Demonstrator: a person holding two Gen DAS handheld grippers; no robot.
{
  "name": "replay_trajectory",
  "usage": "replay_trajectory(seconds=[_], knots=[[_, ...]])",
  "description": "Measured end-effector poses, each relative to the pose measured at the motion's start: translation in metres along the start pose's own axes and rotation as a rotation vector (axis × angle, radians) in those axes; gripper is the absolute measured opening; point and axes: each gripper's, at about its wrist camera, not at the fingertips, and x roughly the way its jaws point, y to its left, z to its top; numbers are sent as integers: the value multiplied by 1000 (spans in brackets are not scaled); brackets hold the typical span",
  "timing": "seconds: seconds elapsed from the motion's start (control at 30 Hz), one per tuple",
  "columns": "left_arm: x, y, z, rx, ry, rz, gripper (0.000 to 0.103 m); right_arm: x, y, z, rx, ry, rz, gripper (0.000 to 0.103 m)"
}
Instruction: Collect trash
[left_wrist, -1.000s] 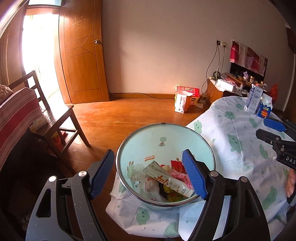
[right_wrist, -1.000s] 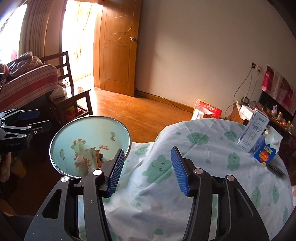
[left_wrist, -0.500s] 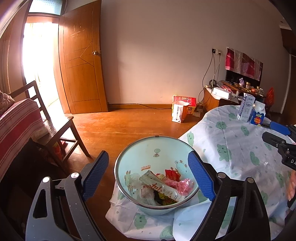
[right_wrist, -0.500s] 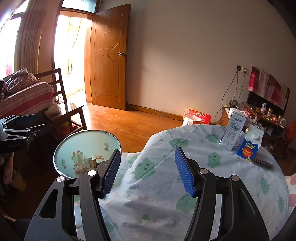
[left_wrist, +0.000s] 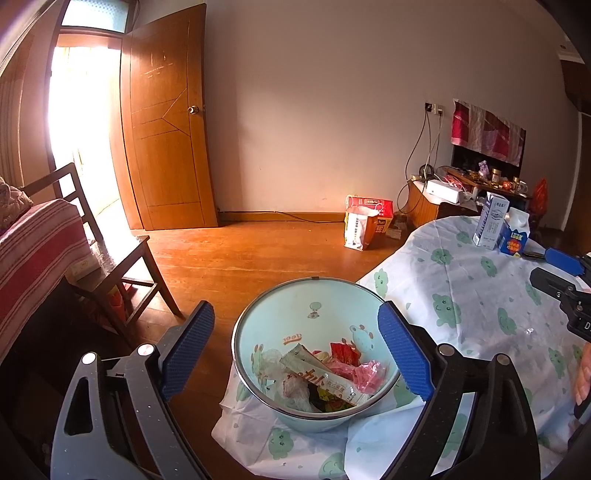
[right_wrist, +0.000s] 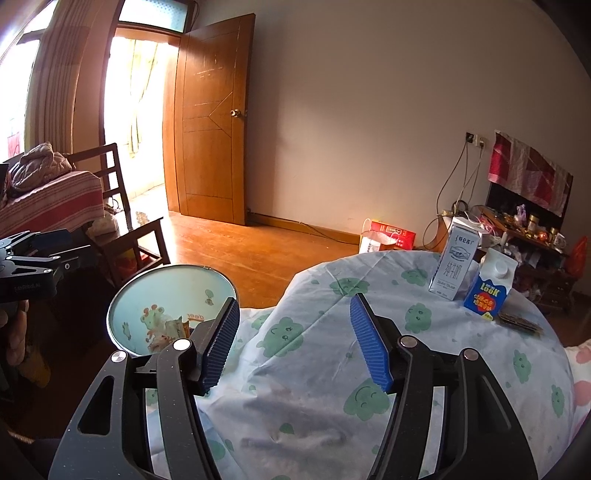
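At the far left of the left wrist view a wooden chair (left_wrist: 110, 258) stands on the wood floor (left_wrist: 240, 266) beside a red-striped cover (left_wrist: 33, 251), with an open wooden door (left_wrist: 170, 129) behind it. Lower down, the left gripper (left_wrist: 295, 347) has its blue-padded fingers (left_wrist: 188, 347) spread wide apart and holds nothing — between them sits a pale blue bowl (left_wrist: 314, 295) with a metal rim and cartoon prints, resting at the near-left edge of the desk (left_wrist: 480, 295), on a white cloth with green faces. The collected trash (left_wrist: 325, 376) lies inside the bowl at its near side: crumpled clear plastic, a long white snack wrapper, red and pink wrappers, all piled together. Past the bowl, on the floor near the wall, stand a paper bag and a red box (left_wrist: 365, 221). Further right, at the far side of the desk, a white milk carton (left_wrist: 493, 221) stands upright, just beside a blue carton (left_wrist: 514, 236). In the right wrist view the bowl (right_wrist: 166, 288) shows at the left, partly behind the left finger, while the right gripper (right_wrist: 293, 339) hangs over bare cloth with its fingers (right_wrist: 369, 347) apart and nothing in them — the two cartons (right_wrist: 456, 266) stand well beyond it to the right, with a small dark flat thing (right_wrist: 519, 321) lying beside the blue one.
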Motion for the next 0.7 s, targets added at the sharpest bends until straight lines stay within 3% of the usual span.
replay_trajectory(seconds=[0.7], knots=[[-1, 3, 2, 5, 2, 14, 91, -3, -1, -6, 11, -2, 1, 63]])
